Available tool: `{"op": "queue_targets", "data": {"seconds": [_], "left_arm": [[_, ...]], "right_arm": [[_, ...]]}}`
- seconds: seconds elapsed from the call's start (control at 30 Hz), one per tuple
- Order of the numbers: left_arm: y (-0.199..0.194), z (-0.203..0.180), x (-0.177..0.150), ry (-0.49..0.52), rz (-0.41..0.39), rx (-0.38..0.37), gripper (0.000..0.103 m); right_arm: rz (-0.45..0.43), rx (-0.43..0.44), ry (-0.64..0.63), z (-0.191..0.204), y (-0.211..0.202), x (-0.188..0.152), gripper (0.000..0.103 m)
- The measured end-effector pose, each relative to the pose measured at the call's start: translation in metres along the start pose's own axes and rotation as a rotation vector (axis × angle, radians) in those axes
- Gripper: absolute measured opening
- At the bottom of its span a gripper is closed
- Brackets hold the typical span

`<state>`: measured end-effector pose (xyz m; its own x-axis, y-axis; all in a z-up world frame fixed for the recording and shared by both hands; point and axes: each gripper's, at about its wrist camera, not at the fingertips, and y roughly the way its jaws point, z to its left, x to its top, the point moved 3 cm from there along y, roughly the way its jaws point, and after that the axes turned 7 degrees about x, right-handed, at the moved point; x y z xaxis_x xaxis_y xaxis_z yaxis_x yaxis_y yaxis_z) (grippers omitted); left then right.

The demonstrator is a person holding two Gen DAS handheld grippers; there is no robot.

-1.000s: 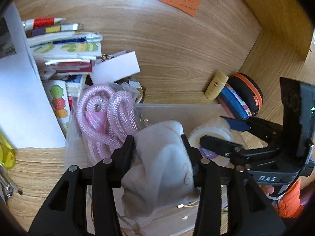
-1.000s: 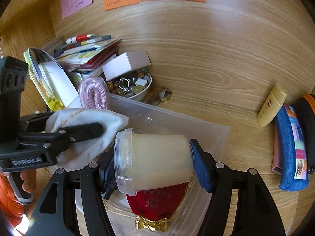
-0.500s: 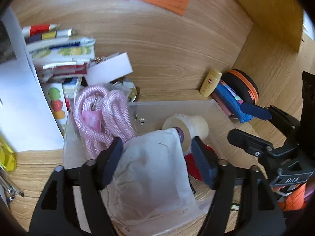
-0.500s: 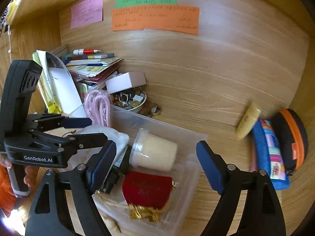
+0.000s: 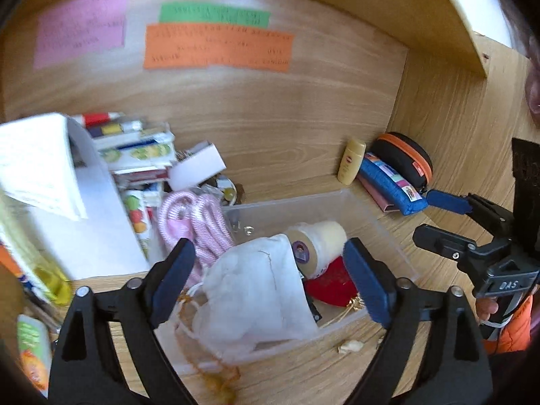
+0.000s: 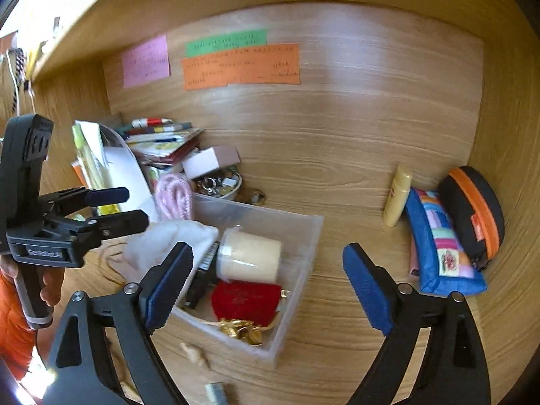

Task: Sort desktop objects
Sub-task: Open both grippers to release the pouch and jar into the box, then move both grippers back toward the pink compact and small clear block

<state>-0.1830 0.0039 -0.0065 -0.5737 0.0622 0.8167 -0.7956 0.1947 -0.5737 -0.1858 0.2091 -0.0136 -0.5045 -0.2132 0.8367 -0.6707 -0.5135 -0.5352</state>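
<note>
A clear plastic bin (image 5: 381, 222) (image 6: 300, 256) sits on the wooden desk. In it lie a white cloth pouch (image 5: 260, 293) (image 6: 168, 239), a cream jar (image 5: 320, 243) (image 6: 251, 256) on its side, a red pouch (image 5: 332, 283) (image 6: 246, 298) and a gold trinket (image 6: 241, 329). My left gripper (image 5: 270, 276) (image 6: 123, 207) is open and empty above the bin's near side. My right gripper (image 6: 266, 287) (image 5: 435, 216) is open and empty, to the right of the bin.
A pink rope (image 5: 199, 222) (image 6: 173, 197) lies at the bin's left end. Books, papers and a white box (image 5: 197, 165) pile at the left. A yellow tube (image 6: 398, 195), blue pencil case (image 6: 438, 243) and black-orange case (image 6: 472, 209) lie right. Sticky notes (image 5: 216, 47) hang on the back wall.
Both grippers opened, dropping the white pouch and the cream jar into the bin, then pulled back and up away from it.
</note>
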Motion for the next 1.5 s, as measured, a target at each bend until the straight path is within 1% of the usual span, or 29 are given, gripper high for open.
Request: {"op": "queue_targets", "data": {"seconds": [0.13, 0.27, 0.33, 0.5, 0.7, 0.77, 0.93, 1.1, 1.2, 1.3, 1.37, 1.5], "left_arm": [[-0.025, 0.006, -0.005, 0.009, -0.044, 0.049, 0.096], [-0.043, 0.011, -0.015, 0.013, -0.058, 0.100, 0.097], [-0.051, 0.013, -0.021, 0.012, -0.068, 0.104, 0.097], [-0.073, 0.012, -0.042, 0.011, -0.086, 0.131, 0.099], [-0.080, 0.006, -0.076, -0.007, -0.038, 0.136, 0.099], [-0.078, 0.003, -0.089, -0.006, -0.017, 0.137, 0.099], [-0.073, -0.011, -0.121, 0.023, 0.034, 0.146, 0.099], [-0.071, -0.022, -0.146, 0.037, 0.072, 0.136, 0.099], [-0.068, -0.023, -0.156, 0.034, 0.093, 0.143, 0.099], [-0.063, -0.023, -0.163, 0.007, 0.124, 0.140, 0.099], [-0.063, -0.020, -0.164, -0.027, 0.131, 0.130, 0.099], [-0.064, -0.020, -0.166, -0.056, 0.134, 0.130, 0.099]], "right_arm": [[-0.008, 0.023, 0.026, 0.002, -0.009, -0.009, 0.089], [-0.002, 0.031, 0.043, 0.002, -0.017, -0.019, 0.089], [-0.012, 0.032, 0.056, 0.001, -0.025, -0.026, 0.089], [-0.002, 0.042, 0.092, -0.003, -0.036, -0.043, 0.089], [0.025, 0.038, 0.085, 0.003, -0.044, -0.067, 0.089], [0.052, 0.035, 0.073, 0.005, -0.041, -0.076, 0.089], [0.113, 0.016, 0.071, 0.007, -0.032, -0.099, 0.089], [0.132, 0.024, 0.066, 0.009, -0.033, -0.113, 0.089], [0.147, 0.025, 0.050, 0.013, -0.030, -0.119, 0.089], [0.167, 0.026, 0.031, 0.017, -0.024, -0.123, 0.089], [0.179, 0.036, 0.014, 0.021, -0.021, -0.124, 0.089], [0.203, 0.041, -0.026, 0.025, -0.012, -0.123, 0.087]]}}
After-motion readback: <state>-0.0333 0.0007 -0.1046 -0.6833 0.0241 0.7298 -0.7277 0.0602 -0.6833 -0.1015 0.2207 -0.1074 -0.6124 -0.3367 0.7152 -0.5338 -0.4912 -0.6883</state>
